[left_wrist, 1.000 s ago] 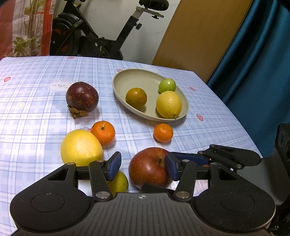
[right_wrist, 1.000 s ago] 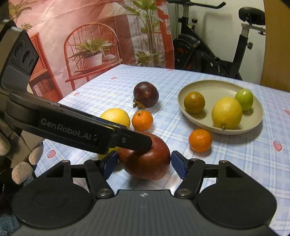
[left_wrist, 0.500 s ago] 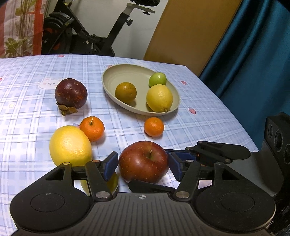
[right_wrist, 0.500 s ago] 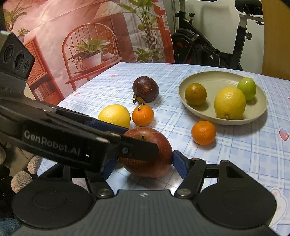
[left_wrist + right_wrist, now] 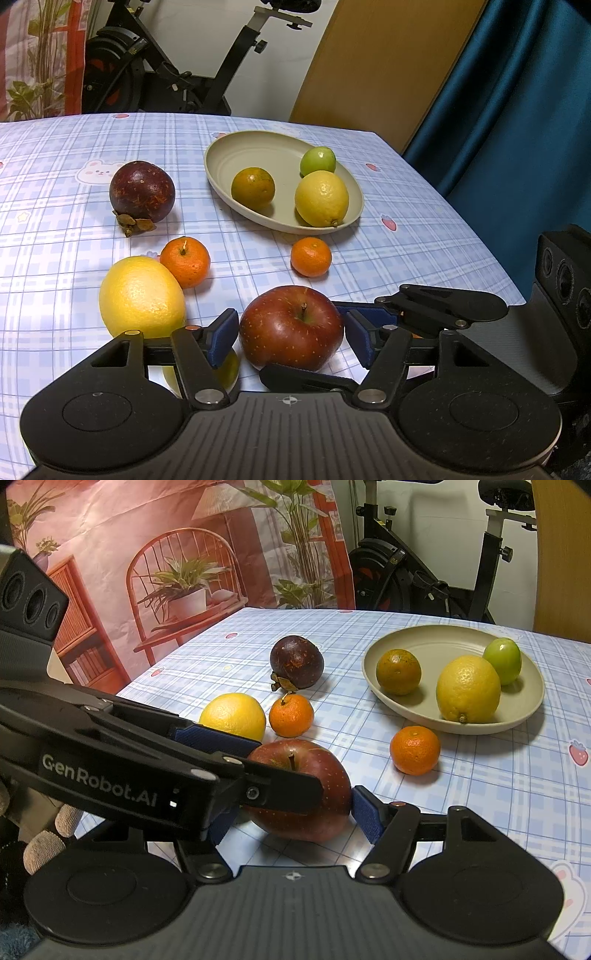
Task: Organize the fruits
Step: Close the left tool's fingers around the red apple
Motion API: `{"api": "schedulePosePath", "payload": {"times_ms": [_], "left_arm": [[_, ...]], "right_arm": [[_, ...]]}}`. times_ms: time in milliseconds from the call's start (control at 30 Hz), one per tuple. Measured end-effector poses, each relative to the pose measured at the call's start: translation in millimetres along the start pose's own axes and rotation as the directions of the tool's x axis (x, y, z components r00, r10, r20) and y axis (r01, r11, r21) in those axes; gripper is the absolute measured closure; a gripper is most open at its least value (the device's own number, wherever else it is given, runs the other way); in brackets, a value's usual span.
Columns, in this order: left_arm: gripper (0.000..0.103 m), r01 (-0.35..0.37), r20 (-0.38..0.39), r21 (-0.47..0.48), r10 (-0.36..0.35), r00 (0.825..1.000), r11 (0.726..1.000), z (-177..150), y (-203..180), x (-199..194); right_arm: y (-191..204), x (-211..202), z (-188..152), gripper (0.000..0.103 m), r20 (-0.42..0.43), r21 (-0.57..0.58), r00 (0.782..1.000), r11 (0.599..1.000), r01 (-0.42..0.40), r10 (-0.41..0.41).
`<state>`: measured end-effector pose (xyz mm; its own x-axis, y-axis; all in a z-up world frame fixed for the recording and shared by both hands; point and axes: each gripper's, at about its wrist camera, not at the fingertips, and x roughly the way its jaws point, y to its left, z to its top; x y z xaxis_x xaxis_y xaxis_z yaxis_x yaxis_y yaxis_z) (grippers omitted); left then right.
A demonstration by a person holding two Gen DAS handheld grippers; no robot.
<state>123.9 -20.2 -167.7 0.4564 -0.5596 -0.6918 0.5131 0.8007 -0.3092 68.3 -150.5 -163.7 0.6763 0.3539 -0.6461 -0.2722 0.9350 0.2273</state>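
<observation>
Two grippers are crowding one red apple (image 5: 291,326), which is sitting on the checked counter (image 5: 406,236) close in front of me, well short of the plate (image 5: 273,147). My left gripper (image 5: 290,338) is opening, its blue pads standing just off the apple's sides with the fruit between them. My right gripper (image 5: 293,818) is half spread around the same apple; its right pad is touching or nearly touching the skin, and its left pad is hidden behind my other tool, so I cannot tell whether it is pinching.

Just beside the apple are lying a big yellow citrus (image 5: 142,297) and a small orange (image 5: 184,262), with a second small orange (image 5: 311,256) nearer the plate. A dark purple fruit (image 5: 142,192) is sitting farther back.

I am judging the risk this way: with both tools tangled at one fruit, a lift could make the fingers collide, or the round apple could slip and roll into its neighbours, nudging them toward the counter's edge.
</observation>
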Motion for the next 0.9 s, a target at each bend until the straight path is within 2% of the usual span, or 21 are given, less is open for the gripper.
{"api": "schedulePosePath", "payload": {"times_ms": [233, 467, 900], "left_arm": [[0.037, 0.015, 0.003, -0.009, -0.015, 1.0, 1.0, 0.7, 2.5, -2.0], [0.036, 0.012, 0.0, 0.028, -0.012, 1.0, 1.0, -2.4, -0.7, -2.9], [0.031, 0.013, -0.006, 0.045, -0.013, 1.0, 0.999, -1.4, -1.3, 2.4]], "right_arm": [[0.0, -0.7, 0.6, 0.034, 0.0, 0.002, 1.0, 1.0, 0.0, 0.0], [-0.5, -1.8, 0.0, 0.034, 0.002, 0.008, 1.0, 1.0, -0.005, 0.004], [-1.6, 2.3, -1.8, 0.035, -0.013, 0.014, 1.0, 1.0, -0.003, 0.003]]}}
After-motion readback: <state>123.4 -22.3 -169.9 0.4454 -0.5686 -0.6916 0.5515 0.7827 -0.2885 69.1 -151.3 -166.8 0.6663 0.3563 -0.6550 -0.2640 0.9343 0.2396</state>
